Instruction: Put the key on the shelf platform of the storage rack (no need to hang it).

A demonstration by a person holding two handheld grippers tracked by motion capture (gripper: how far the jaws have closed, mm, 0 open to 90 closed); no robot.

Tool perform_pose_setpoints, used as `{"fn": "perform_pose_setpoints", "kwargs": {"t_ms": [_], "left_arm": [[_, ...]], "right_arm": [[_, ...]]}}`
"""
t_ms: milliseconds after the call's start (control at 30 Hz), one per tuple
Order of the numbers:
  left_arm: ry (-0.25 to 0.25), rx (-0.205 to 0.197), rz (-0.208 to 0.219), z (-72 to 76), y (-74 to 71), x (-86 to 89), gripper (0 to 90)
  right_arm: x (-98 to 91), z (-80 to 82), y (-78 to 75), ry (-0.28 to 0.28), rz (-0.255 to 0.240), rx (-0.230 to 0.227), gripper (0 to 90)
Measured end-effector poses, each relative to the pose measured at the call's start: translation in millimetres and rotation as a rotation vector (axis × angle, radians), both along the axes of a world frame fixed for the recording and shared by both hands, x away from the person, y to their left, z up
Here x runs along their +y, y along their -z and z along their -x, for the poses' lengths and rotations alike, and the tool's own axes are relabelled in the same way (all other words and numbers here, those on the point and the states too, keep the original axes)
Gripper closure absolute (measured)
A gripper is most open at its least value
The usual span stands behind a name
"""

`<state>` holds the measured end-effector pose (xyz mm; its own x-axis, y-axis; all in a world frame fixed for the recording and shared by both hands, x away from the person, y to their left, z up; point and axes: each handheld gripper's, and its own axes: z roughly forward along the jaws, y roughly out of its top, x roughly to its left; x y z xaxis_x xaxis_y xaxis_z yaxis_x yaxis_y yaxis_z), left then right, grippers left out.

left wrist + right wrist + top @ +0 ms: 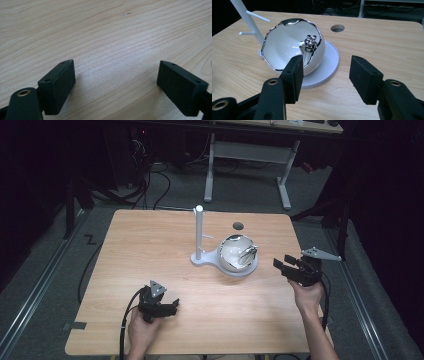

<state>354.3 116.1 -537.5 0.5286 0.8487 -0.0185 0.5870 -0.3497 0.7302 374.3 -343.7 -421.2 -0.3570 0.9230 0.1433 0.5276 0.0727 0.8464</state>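
Observation:
A white shell-shaped bowl [234, 254] [284, 42] with a silver rim rests tilted on a round white base [329, 65] in the middle of the wooden table [150, 245]. A small shiny metal piece [310, 45] [248, 253] lies inside the bowl. A white post [199, 232] [243, 13] with side pegs rises from the same base, left of the bowl. My right gripper [283, 262] [327, 58] hovers open just right of the bowl, facing it, nothing between its jaws. My left gripper [173, 306] [116, 62] is open low over bare wood near the front left.
A round hole [238, 225] [337, 28] pierces the tabletop behind the bowl. Beyond the far edge stand a white desk frame [250, 155] and cables on a grey floor. Rails run along both sides of the table.

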Motion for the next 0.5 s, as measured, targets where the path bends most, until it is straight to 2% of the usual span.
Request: {"fn": "perform_pose_setpoints", "kwargs": {"t_ms": [500], "left_arm": [[0.0, 0.0, 0.0, 0.0, 0.0, 0.0, 15.6]], "right_arm": [[-8.0, 19.2, 5.5, 0.009, -0.013, -0.005, 45.9]]}}
